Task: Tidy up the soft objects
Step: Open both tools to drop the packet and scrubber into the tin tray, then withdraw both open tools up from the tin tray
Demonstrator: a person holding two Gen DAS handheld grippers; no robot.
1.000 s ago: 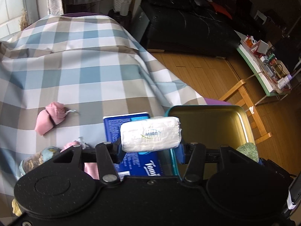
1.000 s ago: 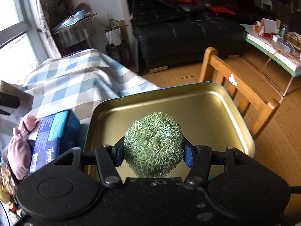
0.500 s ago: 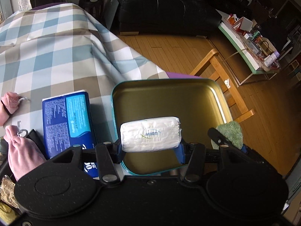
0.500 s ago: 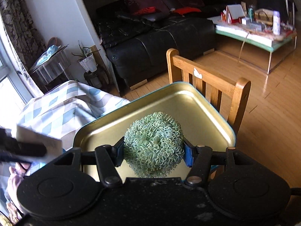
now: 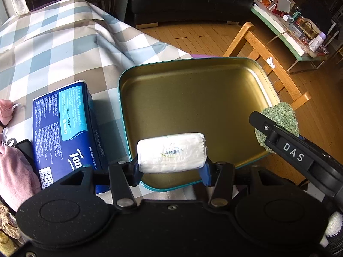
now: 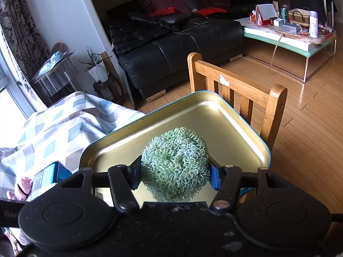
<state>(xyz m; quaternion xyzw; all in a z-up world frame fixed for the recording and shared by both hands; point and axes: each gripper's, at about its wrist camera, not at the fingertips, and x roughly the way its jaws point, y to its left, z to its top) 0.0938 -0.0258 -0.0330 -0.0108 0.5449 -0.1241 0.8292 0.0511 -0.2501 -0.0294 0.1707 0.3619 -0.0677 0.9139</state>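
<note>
Two clamped loads over a checked tablecloth (image 5: 53,42): left gripper (image 5: 171,167) tissue pack (image 5: 171,152), right gripper (image 6: 174,177) scrubber (image 6: 174,162).

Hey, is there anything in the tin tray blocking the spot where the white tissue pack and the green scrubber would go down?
Nothing visible. The tin tray is bare inside. The left gripper holds the white tissue pack over its near edge, and the right gripper holds the green scrubber over its right side, clear of each other.

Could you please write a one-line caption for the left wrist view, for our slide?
Left gripper holds a white tissue pack over the empty gold tray; blue tissue box alongside.
</note>
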